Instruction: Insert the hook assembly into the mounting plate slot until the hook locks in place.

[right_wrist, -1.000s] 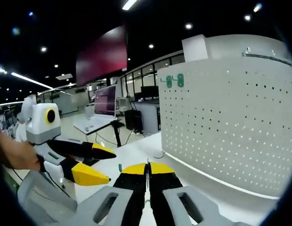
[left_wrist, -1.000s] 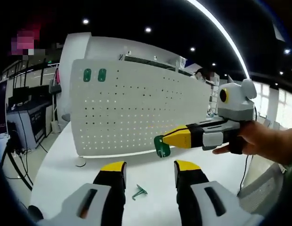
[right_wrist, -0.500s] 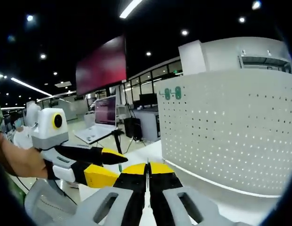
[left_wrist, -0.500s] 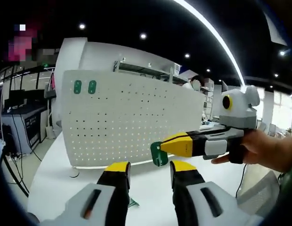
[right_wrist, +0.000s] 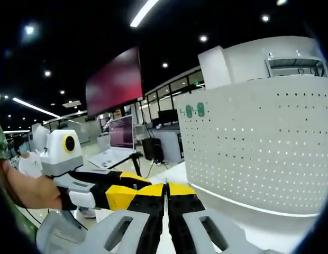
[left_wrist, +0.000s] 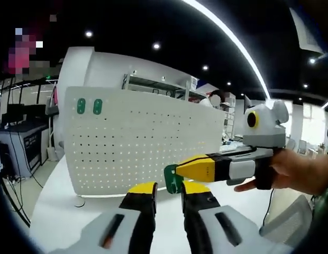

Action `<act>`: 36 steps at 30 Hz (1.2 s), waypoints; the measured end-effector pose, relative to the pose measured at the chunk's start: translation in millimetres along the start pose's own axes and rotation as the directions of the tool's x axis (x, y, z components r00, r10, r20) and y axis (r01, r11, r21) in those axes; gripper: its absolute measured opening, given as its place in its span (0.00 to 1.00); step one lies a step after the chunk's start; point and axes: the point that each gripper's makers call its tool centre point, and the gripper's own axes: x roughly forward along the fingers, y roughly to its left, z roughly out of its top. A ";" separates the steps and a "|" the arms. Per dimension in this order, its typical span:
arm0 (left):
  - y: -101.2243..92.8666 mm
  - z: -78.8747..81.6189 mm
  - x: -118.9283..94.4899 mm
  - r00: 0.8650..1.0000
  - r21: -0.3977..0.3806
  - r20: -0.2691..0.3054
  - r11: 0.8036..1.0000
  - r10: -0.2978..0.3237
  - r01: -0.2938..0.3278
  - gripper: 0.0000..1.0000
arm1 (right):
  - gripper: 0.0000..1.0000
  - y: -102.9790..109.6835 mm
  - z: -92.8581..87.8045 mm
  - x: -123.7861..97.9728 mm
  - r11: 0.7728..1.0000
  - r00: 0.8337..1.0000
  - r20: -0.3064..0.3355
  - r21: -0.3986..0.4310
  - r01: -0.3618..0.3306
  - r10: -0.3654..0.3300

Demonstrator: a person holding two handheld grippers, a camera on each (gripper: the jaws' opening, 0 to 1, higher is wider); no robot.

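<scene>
The white perforated mounting plate [left_wrist: 143,140] stands upright on the table, with two green hooks [left_wrist: 89,106] seated at its top left corner. It also shows in the right gripper view as the plate [right_wrist: 259,153] with those hooks [right_wrist: 194,110]. My right gripper [left_wrist: 177,170] reaches in from the right, shut on a green hook piece [left_wrist: 171,180] that hangs just in front of my left gripper [left_wrist: 168,193]. The left jaws stand open with a narrow gap. In its own view my right gripper [right_wrist: 165,191] is pressed shut, and the left gripper [right_wrist: 119,193] lies close at its left.
A hand [left_wrist: 301,169] holds the right gripper. The white tabletop [left_wrist: 53,211] runs in front of the plate. A chair back [left_wrist: 291,227] sits at the right edge. Beyond are a desk with a monitor [right_wrist: 121,132] and a dark red screen [right_wrist: 114,76].
My left jaws have narrowed. The right gripper with the green hook piece has come closer to them. The loose green hook on the table has dropped out of the left gripper view.
</scene>
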 end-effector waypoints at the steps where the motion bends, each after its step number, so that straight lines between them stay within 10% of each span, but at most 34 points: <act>1: -0.9 0.0 0.7 1.000 0.002 -0.001 1.000 -0.003 0.003 0.16 | 0.00 0.5 0.1 -0.1 1.000 1.000 0.002 0.007 -0.002 0.002; 36: -6.0 1.8 1.2 1.000 0.022 0.018 1.000 -0.016 0.016 0.04 | 0.00 11.6 -0.7 -0.4 0.992 0.999 0.017 0.117 -0.046 0.044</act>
